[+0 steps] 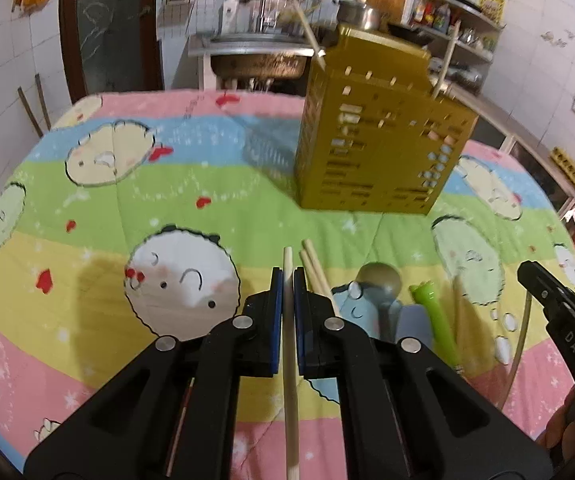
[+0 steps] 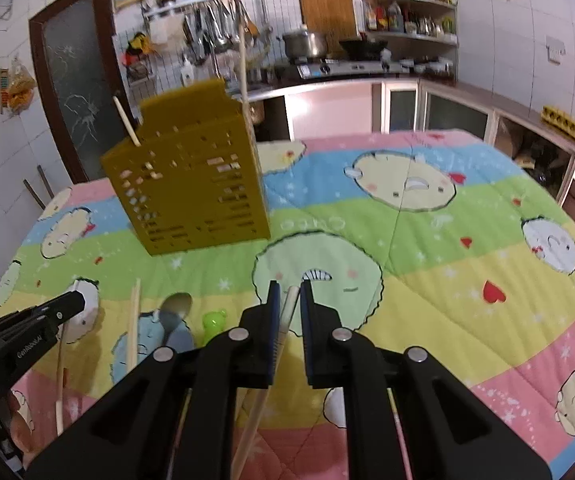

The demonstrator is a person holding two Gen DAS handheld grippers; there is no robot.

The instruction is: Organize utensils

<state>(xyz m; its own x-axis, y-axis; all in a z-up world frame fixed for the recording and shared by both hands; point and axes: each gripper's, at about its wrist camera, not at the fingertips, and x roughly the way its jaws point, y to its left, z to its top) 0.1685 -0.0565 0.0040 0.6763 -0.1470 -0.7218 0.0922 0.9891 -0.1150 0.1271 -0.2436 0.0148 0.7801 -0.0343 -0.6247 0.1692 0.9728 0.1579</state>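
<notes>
Two grippers are up over the quilt (image 1: 87, 208) that covers my worktop, striped pink, blue, green and yellow with cartoon faces. Largest on it is the yellow holder (image 1: 379, 136), a slotted box standing upright toward the far side, with two chopsticks (image 1: 445, 60) poking out of its top, one at each end. Nearer me, between the grippers, lie a pair of chopsticks (image 1: 317, 270), a metal spoon (image 1: 379, 280) and a green-handled utensil (image 1: 435, 312), side by side on the quilt. My left gripper (image 1: 288, 280) has its fingers nearly closed on a single chopstick (image 1: 289, 360), which runs lengthwise between the blue pads. My right gripper (image 2: 288, 294) has a slightly wider gap, with another chopstick (image 2: 283, 320) lying slanted between the fingers; I cannot tell whether both pads press it.
</notes>
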